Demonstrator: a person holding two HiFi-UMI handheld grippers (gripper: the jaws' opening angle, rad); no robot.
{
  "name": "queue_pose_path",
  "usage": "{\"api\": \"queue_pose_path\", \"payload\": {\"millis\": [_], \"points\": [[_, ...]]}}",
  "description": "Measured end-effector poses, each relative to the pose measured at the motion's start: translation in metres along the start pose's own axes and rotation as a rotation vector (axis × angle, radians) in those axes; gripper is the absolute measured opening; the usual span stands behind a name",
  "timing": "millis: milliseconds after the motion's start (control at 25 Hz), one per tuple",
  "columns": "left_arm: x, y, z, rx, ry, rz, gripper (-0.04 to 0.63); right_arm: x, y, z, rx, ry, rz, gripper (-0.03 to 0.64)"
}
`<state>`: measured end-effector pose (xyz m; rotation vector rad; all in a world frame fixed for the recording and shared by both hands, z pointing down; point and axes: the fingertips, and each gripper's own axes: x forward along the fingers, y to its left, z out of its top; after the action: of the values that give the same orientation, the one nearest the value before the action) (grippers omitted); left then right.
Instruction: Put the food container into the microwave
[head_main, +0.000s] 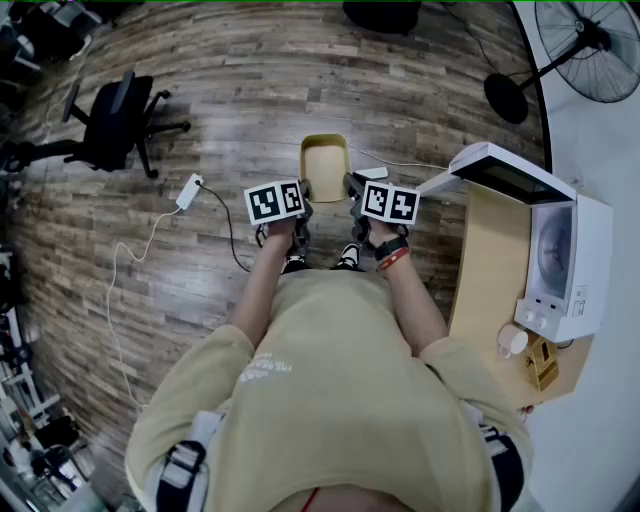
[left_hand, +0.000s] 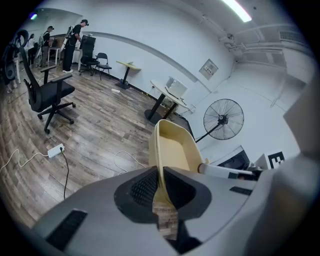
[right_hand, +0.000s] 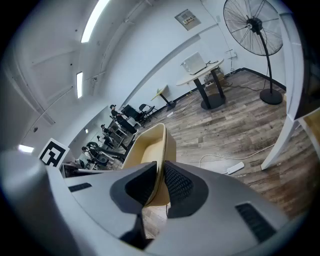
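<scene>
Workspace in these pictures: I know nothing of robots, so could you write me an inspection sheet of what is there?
Surface: wooden counter at the person's right, bearing the microwave.
Job's things: yellow food container held over the floor, looks empty; microwave door open.
Clutter: white cup beside the microwave.
Tools: left tool and right tool each shut on a container wall.
Cables: power strip with white cord on the floor.
Surroundings: office chair, standing fan, people far off.
</scene>
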<state>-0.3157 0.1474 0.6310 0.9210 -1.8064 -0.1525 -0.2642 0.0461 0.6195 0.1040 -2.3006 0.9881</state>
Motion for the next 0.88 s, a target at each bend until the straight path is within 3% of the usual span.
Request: {"api": "queue_pose_path", "payload": {"millis": [320, 640, 880], "points": [[0.031, -0.037, -0.034, 0.075, 0.071, 0.024, 0.044, -0.038, -0.041, -0.009, -0.075, 0.027, -0.138, 0.067], [0.055, -0.08, -0.038, 0.186, 0.14, -0.019, 0.044, -0.068, -0.082, -0.006, 0.064, -0.044, -0.192, 0.067], [0.083, -0.111, -0.027, 0.301, 0.224, -0.104, 0.044, -0.086, -0.113, 0.005, 0.251, -0.183, -0.266, 0.066]]}}
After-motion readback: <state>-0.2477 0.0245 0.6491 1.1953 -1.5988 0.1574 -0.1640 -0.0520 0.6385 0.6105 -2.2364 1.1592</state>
